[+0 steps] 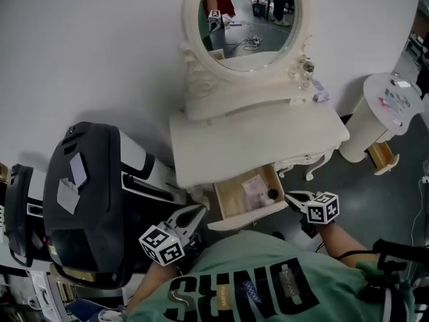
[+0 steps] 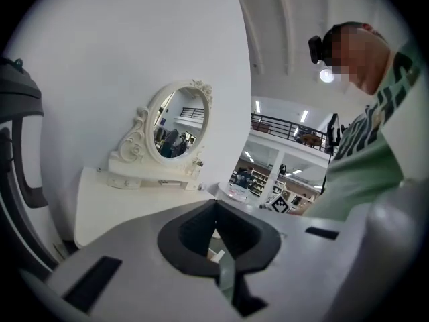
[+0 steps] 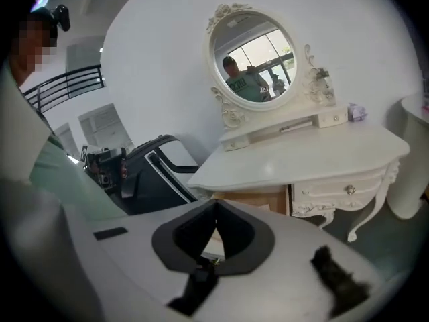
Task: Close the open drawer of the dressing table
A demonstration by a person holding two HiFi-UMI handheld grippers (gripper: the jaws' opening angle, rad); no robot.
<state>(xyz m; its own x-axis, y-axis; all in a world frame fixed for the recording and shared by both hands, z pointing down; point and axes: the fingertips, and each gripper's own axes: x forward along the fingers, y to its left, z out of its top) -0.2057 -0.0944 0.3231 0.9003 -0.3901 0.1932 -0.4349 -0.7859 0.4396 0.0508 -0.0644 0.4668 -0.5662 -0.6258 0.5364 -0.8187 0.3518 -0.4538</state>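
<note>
the drawer [image 1: 231,200] of the white carved dressing table [image 1: 255,139] stands pulled well out toward me, under the left part of the tabletop. its pale wooden inside is in plain sight, and so is its white front panel at the near edge. inside lie a pale pink flat packet [image 1: 255,186] and a small dark round thing [image 1: 272,194] at the right wall. in the right gripper view the drawer's wooden side [image 3: 255,200] shows below the tabletop edge, so nothing of the closing is done yet as far as i can judge.

the left gripper [image 1: 194,215] sits just beside the drawer's near left corner, and the right gripper [image 1: 291,196] just beside its near right corner. i cannot tell whether either one touches the front panel. in the left gripper view the left gripper [image 2: 214,205] has its jaws drawn together at the tips with nothing between them. the right gripper [image 3: 216,206] is the same in its own view: jaws pressed together, empty.

what is left, i reckon, is the whole push: set the closed tips flat on the front panel and drive it away from me until it sits flush under the tabletop.

further out, the oval white-framed mirror [image 1: 251,19] stands at the far side of the table against the white wall. a big black hard-shell case [image 1: 87,200] stands to the left of the table, and a white round side table [image 1: 392,102] is off to the right on the grey floor [image 1: 375,193].
</note>
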